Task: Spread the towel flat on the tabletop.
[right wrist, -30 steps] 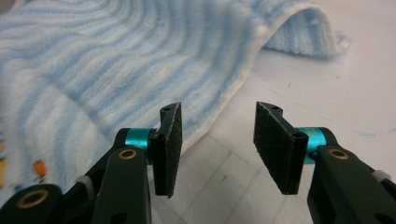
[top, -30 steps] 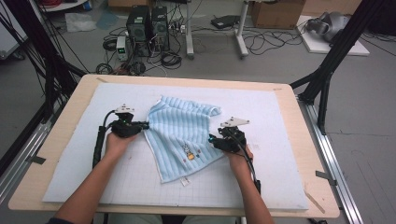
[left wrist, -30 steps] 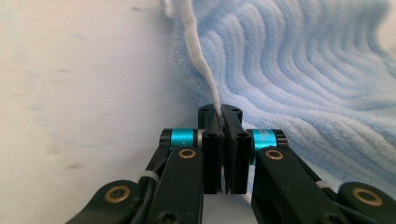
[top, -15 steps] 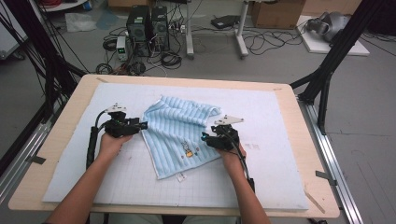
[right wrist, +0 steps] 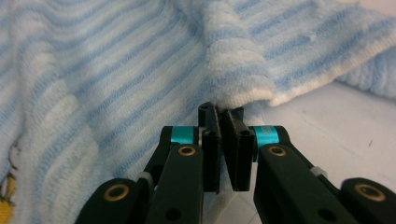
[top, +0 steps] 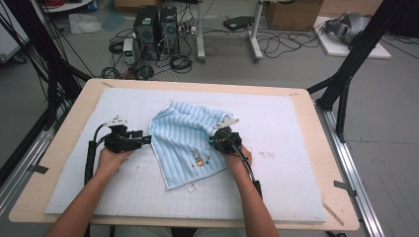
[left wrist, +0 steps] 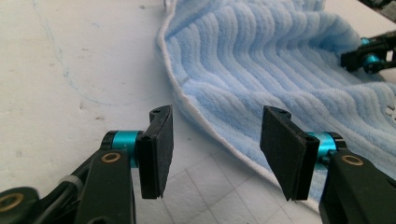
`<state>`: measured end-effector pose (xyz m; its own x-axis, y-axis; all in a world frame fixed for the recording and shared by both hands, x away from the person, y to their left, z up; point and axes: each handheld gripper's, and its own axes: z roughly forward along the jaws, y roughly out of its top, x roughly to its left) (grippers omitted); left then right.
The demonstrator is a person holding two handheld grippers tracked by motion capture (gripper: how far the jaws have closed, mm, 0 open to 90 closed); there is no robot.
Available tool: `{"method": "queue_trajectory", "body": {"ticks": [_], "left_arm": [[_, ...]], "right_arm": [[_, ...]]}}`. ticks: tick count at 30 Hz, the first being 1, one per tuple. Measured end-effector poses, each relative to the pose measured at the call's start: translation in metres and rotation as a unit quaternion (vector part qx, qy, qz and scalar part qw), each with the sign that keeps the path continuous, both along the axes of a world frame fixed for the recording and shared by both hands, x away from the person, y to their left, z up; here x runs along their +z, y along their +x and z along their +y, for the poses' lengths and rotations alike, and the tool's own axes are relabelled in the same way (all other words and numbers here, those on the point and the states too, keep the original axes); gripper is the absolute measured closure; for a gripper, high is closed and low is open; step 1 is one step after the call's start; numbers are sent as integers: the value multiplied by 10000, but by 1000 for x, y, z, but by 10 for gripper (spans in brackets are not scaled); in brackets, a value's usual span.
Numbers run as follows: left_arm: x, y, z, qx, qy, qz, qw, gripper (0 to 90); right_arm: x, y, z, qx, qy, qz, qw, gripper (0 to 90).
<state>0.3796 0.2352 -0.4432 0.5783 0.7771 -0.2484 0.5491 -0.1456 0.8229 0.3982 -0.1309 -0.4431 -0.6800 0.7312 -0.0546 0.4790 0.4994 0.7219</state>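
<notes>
A light blue striped towel [top: 190, 138] lies rumpled on the white mat [top: 296, 123], with a small embroidered figure [top: 198, 159] near its front. My left gripper [top: 146, 139] sits at the towel's left edge. Its jaws have just been opening and now stand open [left wrist: 217, 116]; the white-hemmed towel [left wrist: 280, 60] edge runs on the mat beyond them, untouched by the pads. My right gripper [top: 211, 139] is at the towel's right side. Its jaws have just closed, and the gripper [right wrist: 226, 109] is shut on a raised fold of the towel [right wrist: 116, 70] hem.
The mat covers most of a wooden table [top: 74, 113]. A small white label [top: 190, 187] sticks out at the towel's front corner. Bare mat lies left, right and in front of the towel. Computers and cables stand on the floor beyond the table.
My left gripper let go of the towel's left edge and opened. My right gripper slid left towards the middle and shut on the towel's right edge, bunching the cloth.
</notes>
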Motion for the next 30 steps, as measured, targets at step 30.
{"method": "queue_trajectory", "body": {"ticks": [30], "left_arm": [[-2, -51, -15, -102, -123, -44, 9999, 449]], "right_arm": [[3, -70, -50, -408, -14, -259, 9988, 658]]}}
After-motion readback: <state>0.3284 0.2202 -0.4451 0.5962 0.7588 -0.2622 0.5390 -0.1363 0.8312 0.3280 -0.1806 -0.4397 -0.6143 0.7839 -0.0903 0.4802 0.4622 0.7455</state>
